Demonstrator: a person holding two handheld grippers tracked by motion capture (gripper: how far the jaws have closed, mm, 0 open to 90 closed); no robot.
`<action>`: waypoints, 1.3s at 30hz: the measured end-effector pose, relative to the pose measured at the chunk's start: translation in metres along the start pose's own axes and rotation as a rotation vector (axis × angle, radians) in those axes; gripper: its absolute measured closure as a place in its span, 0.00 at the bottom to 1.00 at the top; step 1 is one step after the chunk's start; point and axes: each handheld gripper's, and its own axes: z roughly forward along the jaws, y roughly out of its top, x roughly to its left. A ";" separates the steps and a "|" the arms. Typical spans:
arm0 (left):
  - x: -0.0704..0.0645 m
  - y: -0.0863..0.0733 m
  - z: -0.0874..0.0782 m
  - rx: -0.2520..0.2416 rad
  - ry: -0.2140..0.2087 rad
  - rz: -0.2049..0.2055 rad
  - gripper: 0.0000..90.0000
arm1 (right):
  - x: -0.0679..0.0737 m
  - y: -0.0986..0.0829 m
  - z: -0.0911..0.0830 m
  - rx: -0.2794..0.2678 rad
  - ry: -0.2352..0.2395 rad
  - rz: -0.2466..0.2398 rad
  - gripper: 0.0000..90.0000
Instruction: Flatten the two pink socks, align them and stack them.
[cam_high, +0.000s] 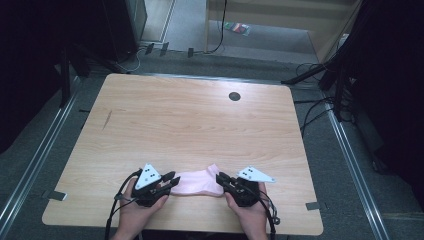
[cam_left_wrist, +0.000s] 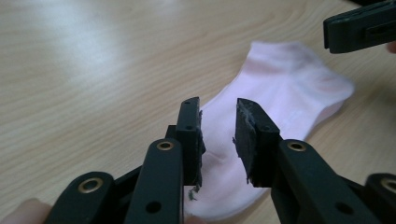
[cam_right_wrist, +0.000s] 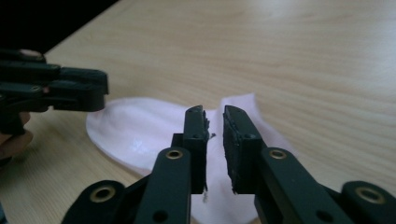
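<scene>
A pale pink ankle sock (cam_high: 199, 181) lies flat on the wooden table (cam_high: 190, 125) near its front edge. My left gripper (cam_high: 173, 181) sits at the sock's left end, my right gripper (cam_high: 220, 178) at its right end, each held in a hand. In the left gripper view the sock (cam_left_wrist: 285, 88) stretches away beyond my left gripper (cam_left_wrist: 218, 111), whose jaws stand open just over its near end with nothing clamped. In the right gripper view my right gripper (cam_right_wrist: 214, 114) hovers over the sock (cam_right_wrist: 140, 133), jaws a narrow gap apart. Each gripper view also catches the opposite gripper farther off.
A dark round grommet hole (cam_high: 234, 96) sits near the table's far edge, and a short dark mark (cam_high: 107, 119) lies on the left part. Cables (cam_high: 310, 107) trail on the floor at the right. Metal rails (cam_high: 35, 165) run along both sides.
</scene>
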 end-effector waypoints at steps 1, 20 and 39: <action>0.000 -0.001 0.005 0.023 0.003 -0.001 0.81 | 0.002 -0.002 0.005 0.023 -0.007 -0.007 0.91; -0.001 -0.006 0.013 0.114 0.055 0.053 0.82 | -0.008 -0.015 0.017 0.169 -0.094 -0.051 0.86; 0.016 -0.001 -0.012 -0.062 -0.073 -0.081 0.15 | -0.022 -0.002 0.001 0.034 -0.035 -0.025 0.14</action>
